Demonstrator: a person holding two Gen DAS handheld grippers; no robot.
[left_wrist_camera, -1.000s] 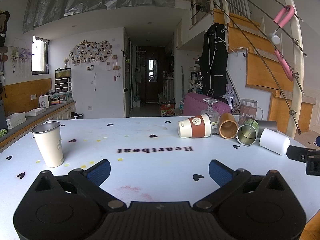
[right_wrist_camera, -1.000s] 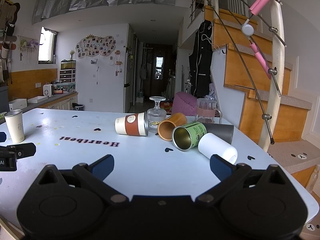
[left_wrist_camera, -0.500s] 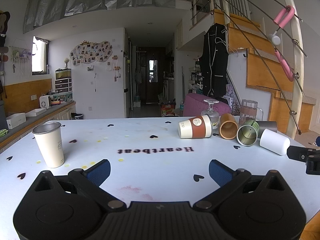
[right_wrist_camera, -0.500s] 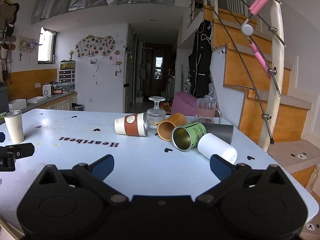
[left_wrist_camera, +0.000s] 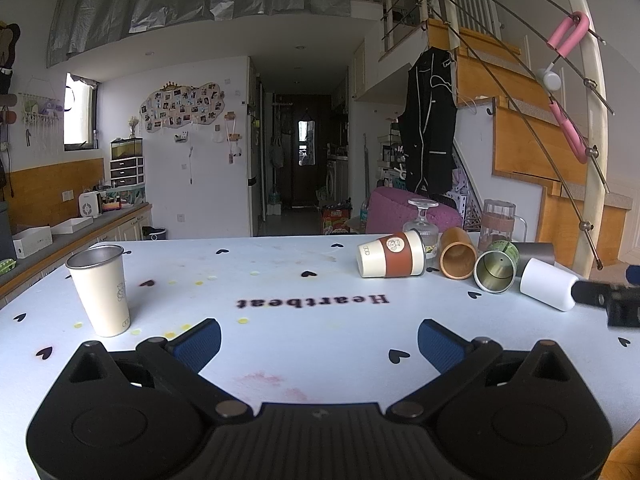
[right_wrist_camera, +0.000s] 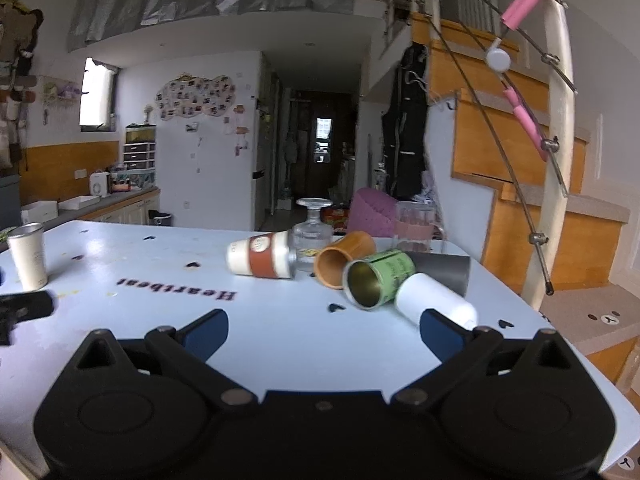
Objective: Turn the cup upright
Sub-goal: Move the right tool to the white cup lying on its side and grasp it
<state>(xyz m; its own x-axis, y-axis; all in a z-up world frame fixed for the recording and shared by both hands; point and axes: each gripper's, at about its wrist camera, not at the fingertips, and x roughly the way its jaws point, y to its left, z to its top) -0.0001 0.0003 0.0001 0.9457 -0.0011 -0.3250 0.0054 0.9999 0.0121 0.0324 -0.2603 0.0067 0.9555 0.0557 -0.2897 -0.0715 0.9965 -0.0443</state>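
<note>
My left gripper (left_wrist_camera: 319, 340) hangs low over the pale blue surface (left_wrist_camera: 280, 280), its blue pads spread wide with nothing between them. My right gripper (right_wrist_camera: 323, 332) is spread just as wide and empty; its right pad covers the near end of the white cup (right_wrist_camera: 434, 300), so I cannot tell whether they touch. That cup lies on its side beside the green tin cup (right_wrist_camera: 378, 278), whose open mouth faces me. Behind them lie an orange cup (right_wrist_camera: 342, 258), a dark grey cup (right_wrist_camera: 442, 268) mostly hidden by the others, and a cream cup with a brown sleeve (right_wrist_camera: 262, 260). An inverted stemmed glass (right_wrist_camera: 313, 236) and a glass jug (right_wrist_camera: 414, 224) stand behind; the jug's base is hidden. A steel-rimmed cream cup (left_wrist_camera: 102, 290) stands upright far left. The right-wrist view is slightly blurred, and the other gripper's tip is cut off at each view's edge.
</note>
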